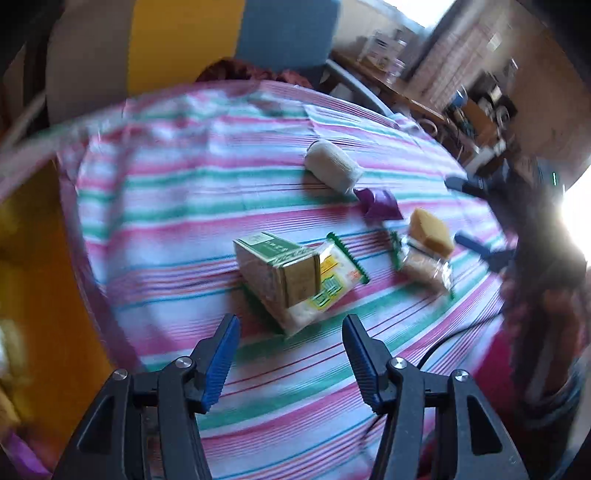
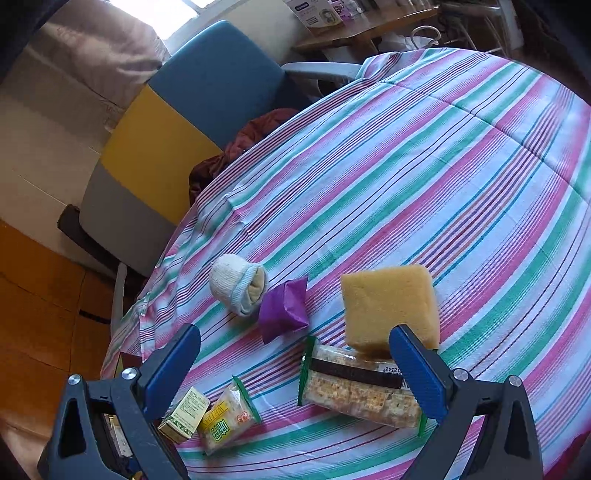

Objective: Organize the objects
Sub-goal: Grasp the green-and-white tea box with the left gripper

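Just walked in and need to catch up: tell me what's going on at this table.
A person is sorting small items on a striped tablecloth, holding a hand-held gripper in each hand. Both the left hand-held gripper and the right hand-held gripper are open and empty above the cloth. A small box leans on a snack packet; a sponge rests on a cracker pack; a rolled sock and a purple wrapper lie nearby.

Daylight fills both fisheye views, which curve strongly and darken at the rims. The left wrist view is smeared by motion blur, with white glare at its right edge. The right wrist view is sharp, with a bright window (image 2: 184, 14) at the top and soft shadows on the pink, green and white striped tablecloth (image 2: 424, 177).
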A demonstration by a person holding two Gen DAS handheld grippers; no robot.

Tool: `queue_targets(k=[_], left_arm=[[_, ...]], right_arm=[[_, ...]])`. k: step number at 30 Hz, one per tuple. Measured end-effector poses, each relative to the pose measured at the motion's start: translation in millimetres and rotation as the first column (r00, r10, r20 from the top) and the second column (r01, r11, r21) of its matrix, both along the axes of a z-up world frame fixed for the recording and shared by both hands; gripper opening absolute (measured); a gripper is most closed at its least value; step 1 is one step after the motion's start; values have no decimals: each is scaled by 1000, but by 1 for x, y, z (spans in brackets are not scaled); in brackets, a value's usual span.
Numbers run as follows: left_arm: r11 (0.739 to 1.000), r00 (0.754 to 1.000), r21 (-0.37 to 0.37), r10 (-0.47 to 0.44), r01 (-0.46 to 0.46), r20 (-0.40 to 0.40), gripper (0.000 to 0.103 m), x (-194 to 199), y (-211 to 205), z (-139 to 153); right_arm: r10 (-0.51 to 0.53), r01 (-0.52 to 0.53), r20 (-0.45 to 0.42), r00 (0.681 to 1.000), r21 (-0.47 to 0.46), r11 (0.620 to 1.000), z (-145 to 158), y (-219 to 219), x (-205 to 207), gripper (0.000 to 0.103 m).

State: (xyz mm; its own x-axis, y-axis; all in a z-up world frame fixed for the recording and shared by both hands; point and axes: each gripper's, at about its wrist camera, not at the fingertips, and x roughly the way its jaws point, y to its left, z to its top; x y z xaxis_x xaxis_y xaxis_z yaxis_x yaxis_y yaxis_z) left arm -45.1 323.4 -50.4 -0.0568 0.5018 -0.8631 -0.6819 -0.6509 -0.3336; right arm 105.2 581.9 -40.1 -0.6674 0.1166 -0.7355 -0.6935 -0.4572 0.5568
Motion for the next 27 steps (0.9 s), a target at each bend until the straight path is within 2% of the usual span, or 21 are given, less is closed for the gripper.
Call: queue_targets(k=[2,5,7,10,12,15,19,22,24,27], left_arm=[[996,992,4,92,-93,92,58,-18,2,-4],[983,960,13,177,-184,216,58,-40,3,-9],[983,960,-45,186,-180,209,62,-48,12,-12],[985,959,-67,170,-159,226,71,-58,30,-16],[988,963,-83,143,-127,229,71,-61,46,-18],[988,955,-114,132,-105,265,72,-63,64,-25],[985,962,-130,140,-112,235,70,-64,76,-26],[988,982,-139,91,-68,166,70,-63,86,-21],[990,979,-114,99,-79,178,70,-65,83,-20],[992,988,-91,99,-88,119,74,-63,71,-10]], right_arm=[[3,-3,2,1000,1,1000,-1,0,-1,103],[5,-5,4,1000,1,1000,-1,0,-2,103],[6,-6,4,1000,-5,1000,-3,1,-3,103],[16,-16,3,1000,-1,1000,-2,0,-5,103],[23,-23,5,1000,8,1000,-1,-1,-5,103],[24,-24,12,1000,11,1000,-2,-1,-5,103],[24,-24,14,1000,7,1000,-3,0,-5,103],[23,-23,16,1000,8,1000,-3,1,-5,103],[24,-24,19,1000,4,1000,-3,1,-5,103],[23,-23,13,1000,10,1000,-2,1,-4,103]])
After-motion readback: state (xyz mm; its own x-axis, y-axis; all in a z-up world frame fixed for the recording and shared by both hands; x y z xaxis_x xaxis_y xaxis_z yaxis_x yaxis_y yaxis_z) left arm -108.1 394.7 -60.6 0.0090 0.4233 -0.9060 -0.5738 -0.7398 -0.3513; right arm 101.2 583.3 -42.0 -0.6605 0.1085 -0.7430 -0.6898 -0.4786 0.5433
